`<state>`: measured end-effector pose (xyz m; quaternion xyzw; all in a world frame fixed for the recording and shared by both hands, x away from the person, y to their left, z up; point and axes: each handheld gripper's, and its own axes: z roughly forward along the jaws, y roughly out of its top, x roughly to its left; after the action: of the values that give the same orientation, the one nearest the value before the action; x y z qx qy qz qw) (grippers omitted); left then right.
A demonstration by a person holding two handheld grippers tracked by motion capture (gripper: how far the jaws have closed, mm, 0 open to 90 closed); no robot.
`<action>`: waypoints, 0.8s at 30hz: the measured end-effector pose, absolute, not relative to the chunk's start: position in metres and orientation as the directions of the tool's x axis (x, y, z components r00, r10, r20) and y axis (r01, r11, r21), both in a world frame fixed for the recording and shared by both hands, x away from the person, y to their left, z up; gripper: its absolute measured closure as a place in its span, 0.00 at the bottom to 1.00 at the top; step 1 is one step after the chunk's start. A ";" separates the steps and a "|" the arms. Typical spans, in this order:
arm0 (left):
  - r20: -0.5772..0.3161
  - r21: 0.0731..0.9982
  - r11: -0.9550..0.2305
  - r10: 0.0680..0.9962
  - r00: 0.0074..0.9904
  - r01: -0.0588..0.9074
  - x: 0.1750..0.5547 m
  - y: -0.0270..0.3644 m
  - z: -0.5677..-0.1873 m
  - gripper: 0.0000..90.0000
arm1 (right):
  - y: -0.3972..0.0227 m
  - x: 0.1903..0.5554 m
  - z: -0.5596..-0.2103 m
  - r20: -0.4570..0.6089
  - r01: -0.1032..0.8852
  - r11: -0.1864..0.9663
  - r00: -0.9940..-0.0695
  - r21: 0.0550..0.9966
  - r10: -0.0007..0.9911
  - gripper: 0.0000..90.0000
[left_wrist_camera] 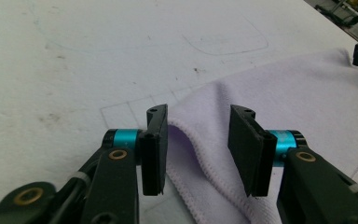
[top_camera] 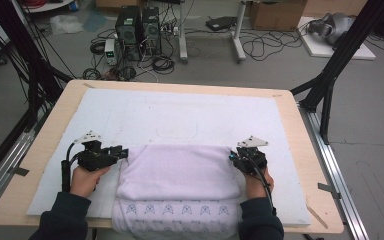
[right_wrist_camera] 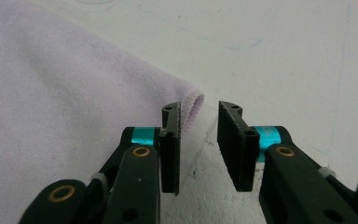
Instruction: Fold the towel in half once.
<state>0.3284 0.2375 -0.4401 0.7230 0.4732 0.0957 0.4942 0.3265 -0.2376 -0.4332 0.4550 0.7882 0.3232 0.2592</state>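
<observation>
The soft, floppy purple towel (top_camera: 177, 172) looks light and should be picked up by its far corners, where the left gripper (left_wrist_camera: 198, 149) and right gripper (right_wrist_camera: 199, 144) wait with jaws apart, holding nothing.

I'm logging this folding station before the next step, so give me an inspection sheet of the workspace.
Surface: white mat on a wooden table, faint marks.
Job's things: lilac towel, folded, near edge hanging over the table front.
Clutter: nothing seen.
Grippers: left gripper open astride the towel's corner; right gripper open at the other corner.
Cables: gripper cable trailing along the left forearm.
Surroundings: computer towers, floor wiring, cardboard box.
</observation>
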 end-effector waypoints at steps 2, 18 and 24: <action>-0.326 0.794 -0.080 0.781 0.533 0.602 0.330 0.233 -0.443 0.66 | -0.240 0.325 -0.433 -0.105 0.542 0.369 -0.456 0.755 0.884 0.75; -0.284 0.787 -0.057 0.851 0.442 0.615 0.343 0.236 -0.446 0.97 | -0.239 0.323 -0.432 -0.090 0.529 0.366 -0.475 0.765 0.875 0.71; -0.266 0.797 -0.042 0.871 0.413 0.603 0.342 0.237 -0.446 0.59 | -0.242 0.323 -0.431 -0.065 0.536 0.337 -0.462 0.774 0.885 0.64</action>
<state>0.3423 0.2374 -0.4459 0.7065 0.5214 0.1474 0.4553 0.3228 -0.2423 -0.4307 0.4559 0.7792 0.3519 0.2473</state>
